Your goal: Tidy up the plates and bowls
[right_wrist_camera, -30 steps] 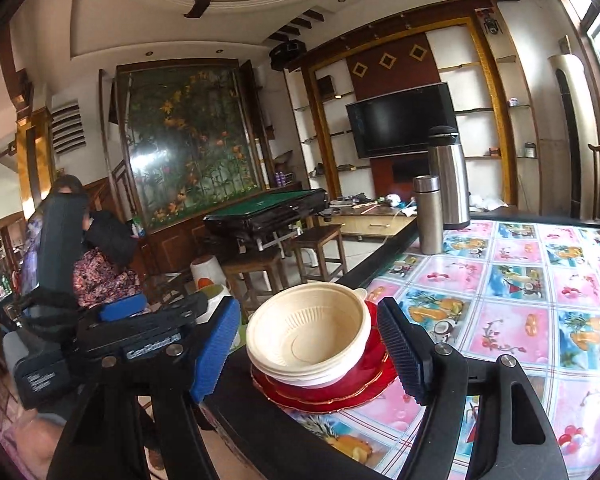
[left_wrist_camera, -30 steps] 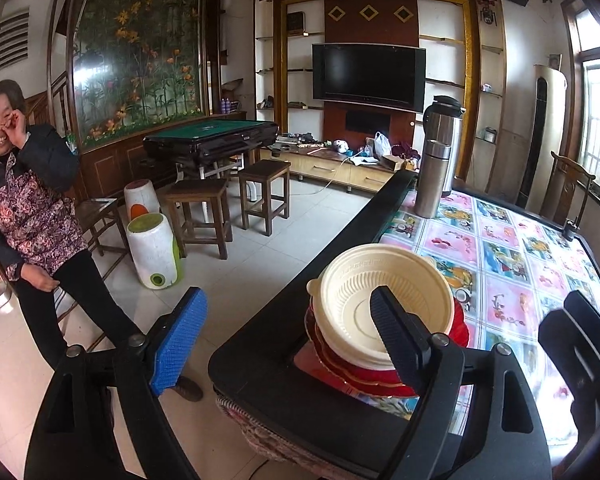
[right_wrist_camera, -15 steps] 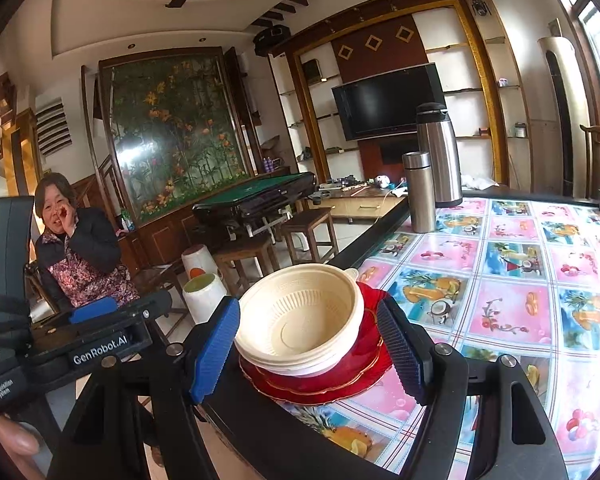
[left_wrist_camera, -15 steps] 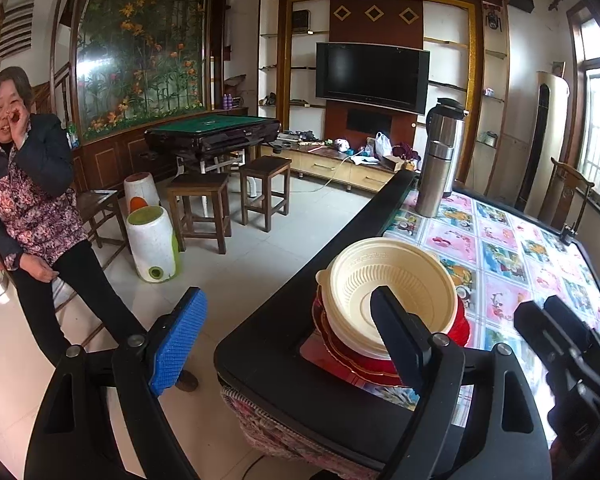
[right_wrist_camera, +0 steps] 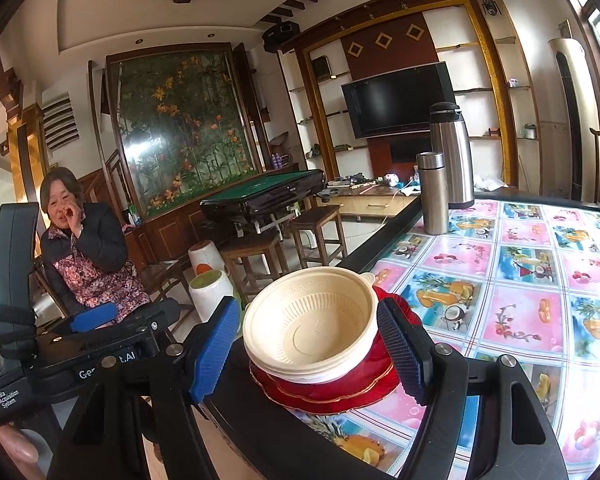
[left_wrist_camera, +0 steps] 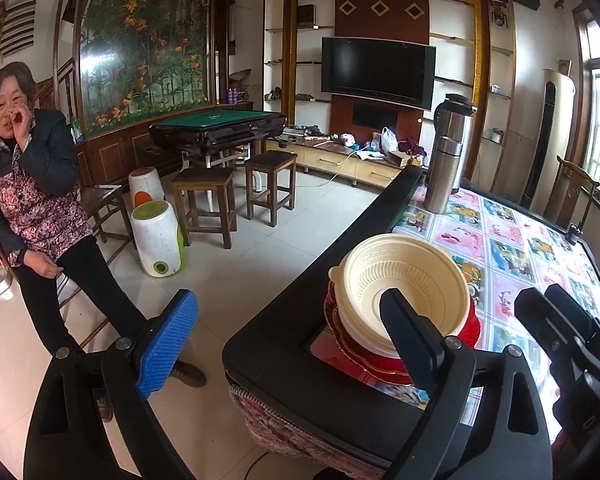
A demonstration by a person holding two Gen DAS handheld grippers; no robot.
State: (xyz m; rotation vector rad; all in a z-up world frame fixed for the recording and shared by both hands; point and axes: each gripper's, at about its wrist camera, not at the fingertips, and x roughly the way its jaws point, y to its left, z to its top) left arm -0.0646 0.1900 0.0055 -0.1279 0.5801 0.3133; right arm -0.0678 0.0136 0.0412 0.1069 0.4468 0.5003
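Nested cream plastic bowls [left_wrist_camera: 408, 280] sit on a stack of red plates [left_wrist_camera: 364, 360] at the near corner of the black-rimmed table [left_wrist_camera: 284, 344]. My left gripper [left_wrist_camera: 288, 340] is open and holds nothing; it hangs off the table corner, with its right finger in front of the bowls. In the right wrist view the cream bowls [right_wrist_camera: 312, 328] and red plates [right_wrist_camera: 340, 394] appear between the fingers of my open right gripper [right_wrist_camera: 308, 354]. The fingers stand either side of the stack; I cannot tell whether they touch it. The left gripper [right_wrist_camera: 92, 344] shows at that view's left.
Two steel flasks [right_wrist_camera: 444, 172] stand on the table's far end, on a fruit-print cloth [right_wrist_camera: 520, 280]. A person [left_wrist_camera: 32, 200] sits to the left, legs stretched toward the table corner. Wooden stools [left_wrist_camera: 208, 204], white plastic stools [left_wrist_camera: 156, 240] and a green-topped games table [left_wrist_camera: 220, 124] occupy the floor.
The left gripper has drawn back a little, so more of the table corner shows. The right gripper has shifted closer beside it. Both stay open and the stack has not moved.
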